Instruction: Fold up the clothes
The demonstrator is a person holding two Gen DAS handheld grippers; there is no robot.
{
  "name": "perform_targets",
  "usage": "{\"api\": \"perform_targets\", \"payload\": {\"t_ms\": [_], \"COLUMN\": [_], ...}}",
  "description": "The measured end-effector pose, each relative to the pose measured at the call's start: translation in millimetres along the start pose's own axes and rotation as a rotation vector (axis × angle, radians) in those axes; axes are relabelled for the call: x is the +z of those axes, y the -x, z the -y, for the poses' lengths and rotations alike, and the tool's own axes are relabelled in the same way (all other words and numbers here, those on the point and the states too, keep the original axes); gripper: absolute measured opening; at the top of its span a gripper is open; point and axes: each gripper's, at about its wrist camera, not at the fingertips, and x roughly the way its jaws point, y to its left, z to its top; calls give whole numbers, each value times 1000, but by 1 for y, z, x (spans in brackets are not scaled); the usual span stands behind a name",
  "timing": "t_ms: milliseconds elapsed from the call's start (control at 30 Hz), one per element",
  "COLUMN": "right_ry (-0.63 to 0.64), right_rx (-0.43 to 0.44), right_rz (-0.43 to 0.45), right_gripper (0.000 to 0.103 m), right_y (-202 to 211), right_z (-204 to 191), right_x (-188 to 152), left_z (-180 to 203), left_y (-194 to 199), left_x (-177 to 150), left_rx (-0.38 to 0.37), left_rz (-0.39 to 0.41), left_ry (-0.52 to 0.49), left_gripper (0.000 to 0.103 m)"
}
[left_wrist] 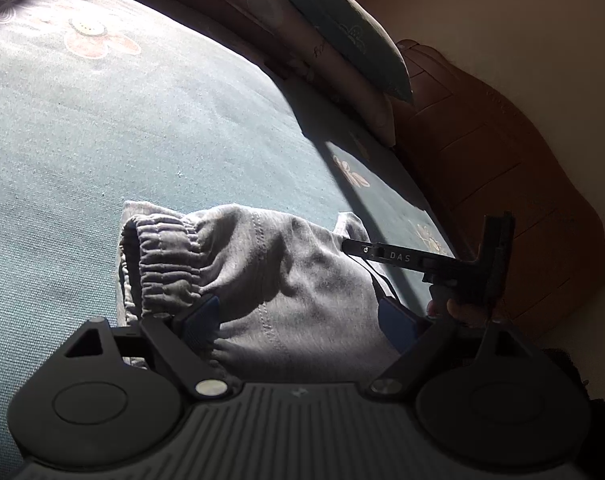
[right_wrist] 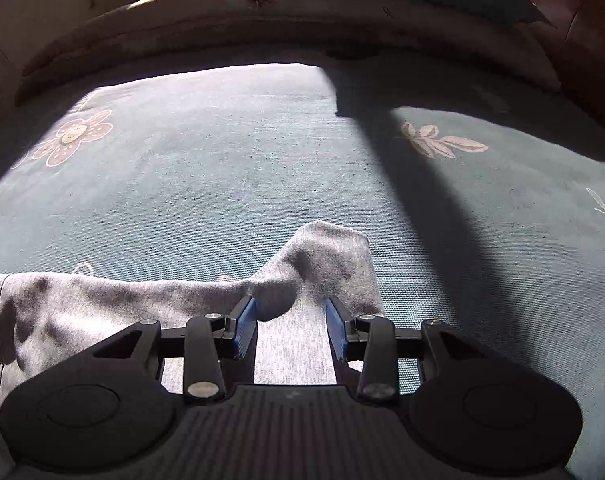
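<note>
Garment: grey sweatpants [left_wrist: 262,264] lie bunched on the bed cover [left_wrist: 102,140], elastic waistband [left_wrist: 162,256] towards my left.
Left gripper [left_wrist: 298,316]: spread wide, straddling the cloth, pinching nothing.
Right gripper [right_wrist: 290,320]: partly spread over a raised corner [right_wrist: 326,248]; pads clear of it.
Advice: I judge both should bite an edge squarely, then pull flat.
Surroundings: teal flowered cover, sunlit patches; pillow [left_wrist: 342,28] and brown headboard [left_wrist: 502,140] beyond.
</note>
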Motion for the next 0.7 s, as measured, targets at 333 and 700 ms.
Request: {"api": "perform_targets", "payload": {"t_ms": [333,700], "right_ry": [-31,196], "right_rx": [80,77], "right_rz": [76,86], "right_gripper": [48,49], "right_y": [59,132], "right_z": [3,-40], "right_x": [-1,-127], "left_z": [1,4], "left_y": [0,0], "left_x": [-1,-4], "left_rx": [7,22], "left_rz": [0,7], "left_ry": [-2,-28], "left_gripper": [87,87]}}
